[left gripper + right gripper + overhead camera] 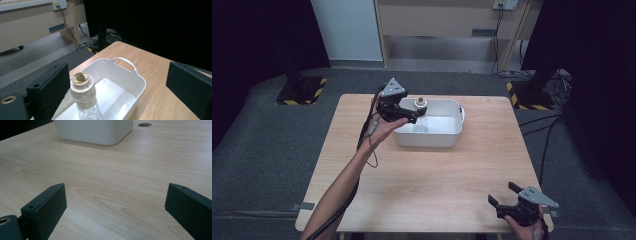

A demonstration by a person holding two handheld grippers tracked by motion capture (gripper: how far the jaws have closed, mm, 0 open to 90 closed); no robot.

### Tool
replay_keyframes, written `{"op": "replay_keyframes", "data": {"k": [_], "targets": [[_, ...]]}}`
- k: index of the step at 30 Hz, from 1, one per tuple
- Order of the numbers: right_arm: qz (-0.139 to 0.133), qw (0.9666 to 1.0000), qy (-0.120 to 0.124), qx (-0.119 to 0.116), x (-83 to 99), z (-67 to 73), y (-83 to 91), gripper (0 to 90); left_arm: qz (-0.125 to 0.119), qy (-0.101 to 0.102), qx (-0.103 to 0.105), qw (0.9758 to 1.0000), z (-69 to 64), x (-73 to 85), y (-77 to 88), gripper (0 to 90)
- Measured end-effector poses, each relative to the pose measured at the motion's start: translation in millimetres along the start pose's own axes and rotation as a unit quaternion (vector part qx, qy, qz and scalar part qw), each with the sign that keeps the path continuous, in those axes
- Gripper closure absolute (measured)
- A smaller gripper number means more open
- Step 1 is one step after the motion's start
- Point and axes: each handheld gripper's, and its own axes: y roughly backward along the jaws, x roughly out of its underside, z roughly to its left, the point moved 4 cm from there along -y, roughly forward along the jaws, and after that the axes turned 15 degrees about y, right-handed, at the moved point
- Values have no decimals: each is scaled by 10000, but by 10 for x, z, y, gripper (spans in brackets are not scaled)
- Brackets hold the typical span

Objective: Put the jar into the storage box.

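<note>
- Bottle [85, 100] stands straight up in the white tub [130, 75], cap on top, close by one finger of the left gripper [117, 87], jaws wide apart.
- Right gripper [115, 212] waits wide open over bare table [112, 175].

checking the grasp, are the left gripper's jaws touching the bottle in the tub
Cannot tell. In the left gripper view the bottle stands in the white tub against the left jaw with no visible gap, while the right jaw is plainly clear of it.
</note>
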Motion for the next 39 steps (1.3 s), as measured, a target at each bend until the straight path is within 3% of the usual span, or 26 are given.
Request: {"op": "replay_keyframes", "data": {"k": [2,8,17,28,39], "targets": [[16,10000,-9,-1,1,2,0,40,-1,-83,11,10000,-47,6,47,40],[31,10000,3,12,-6,10,-8,40,-101,-81,196,9997,-153,24,201,39],[40,10000,-3,42,10,-4,1,40,-185,-121,389,9990,-260,193,456,36],[45,10000,14,64,4,4,12,40,-291,39,462,9985,-212,447,720,29],[42,9999,74,57,-15,26,8,40,-405,281,361,9981,-107,807,986,27]]}}
